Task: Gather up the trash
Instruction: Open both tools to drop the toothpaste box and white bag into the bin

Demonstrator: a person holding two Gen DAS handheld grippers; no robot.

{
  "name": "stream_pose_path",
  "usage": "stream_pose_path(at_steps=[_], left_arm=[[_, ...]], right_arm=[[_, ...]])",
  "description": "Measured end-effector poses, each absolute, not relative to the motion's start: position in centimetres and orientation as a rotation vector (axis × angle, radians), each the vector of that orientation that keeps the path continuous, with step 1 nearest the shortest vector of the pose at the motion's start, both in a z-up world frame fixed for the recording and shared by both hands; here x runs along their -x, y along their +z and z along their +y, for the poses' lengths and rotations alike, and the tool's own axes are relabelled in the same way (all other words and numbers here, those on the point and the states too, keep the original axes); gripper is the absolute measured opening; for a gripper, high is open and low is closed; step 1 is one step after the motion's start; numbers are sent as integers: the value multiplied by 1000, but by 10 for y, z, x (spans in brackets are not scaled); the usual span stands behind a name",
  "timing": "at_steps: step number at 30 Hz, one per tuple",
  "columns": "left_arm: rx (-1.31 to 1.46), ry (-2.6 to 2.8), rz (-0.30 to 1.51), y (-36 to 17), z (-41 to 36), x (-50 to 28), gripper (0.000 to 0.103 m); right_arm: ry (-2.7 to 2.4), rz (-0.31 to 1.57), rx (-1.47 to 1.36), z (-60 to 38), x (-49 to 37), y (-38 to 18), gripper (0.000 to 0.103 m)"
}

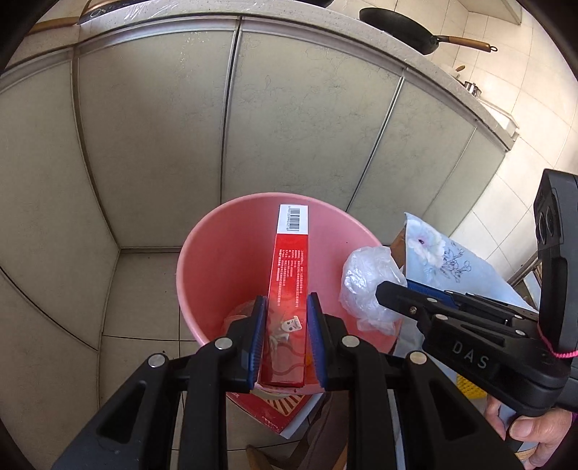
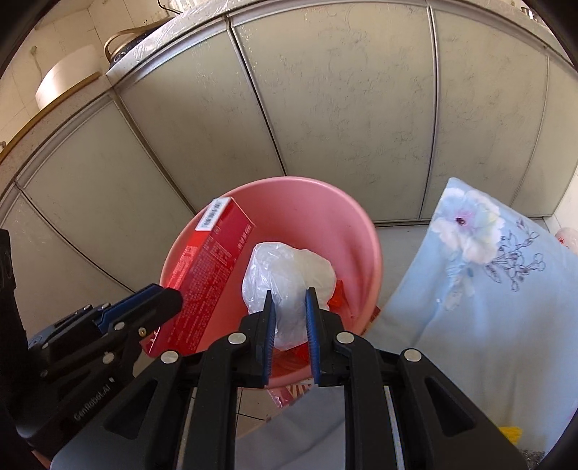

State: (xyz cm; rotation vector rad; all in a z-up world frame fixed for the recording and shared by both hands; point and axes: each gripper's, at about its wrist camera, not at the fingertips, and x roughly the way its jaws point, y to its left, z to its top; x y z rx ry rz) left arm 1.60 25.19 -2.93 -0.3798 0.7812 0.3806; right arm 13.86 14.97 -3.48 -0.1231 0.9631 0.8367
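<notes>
A pink bucket [image 1: 213, 253] [image 2: 361, 231] stands on the tiled floor against grey cabinet doors. My left gripper [image 1: 287, 307] is shut on a long red box [image 1: 289, 274] [image 2: 209, 274], which hangs over the bucket's mouth with its barcode end pointing away. My right gripper [image 2: 290, 300] [image 1: 388, 289] is shut on a crumpled clear plastic bag [image 2: 285, 274] [image 1: 368, 282], held over the bucket's right side. Some red and orange trash [image 2: 337, 296] lies at the bucket's bottom, mostly hidden.
Grey cabinet doors [image 1: 296, 119] rise just behind the bucket. A light blue flowered cloth [image 2: 480, 285] covers something to the right. A black pan [image 1: 401, 27] sits on the counter above. A red flat package [image 1: 278, 408] lies on the floor below the bucket. A person's hand [image 1: 534, 430] holds the right gripper.
</notes>
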Motion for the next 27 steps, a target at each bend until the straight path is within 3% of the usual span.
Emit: stream_pose_path(at_steps=[5, 7, 9, 27], left_arm=[[356, 392, 786, -32, 253, -19, 22], [363, 390, 787, -32, 254, -19, 22], [369, 396, 788, -33, 254, -19, 22], [369, 302, 701, 4, 225, -3, 29]], right_arm=[[844, 968, 102, 152, -140, -36, 25], [860, 968, 97, 151, -140, -36, 38], [862, 958, 101, 149, -139, -34, 41], [800, 807, 139, 82, -107, 16, 41]])
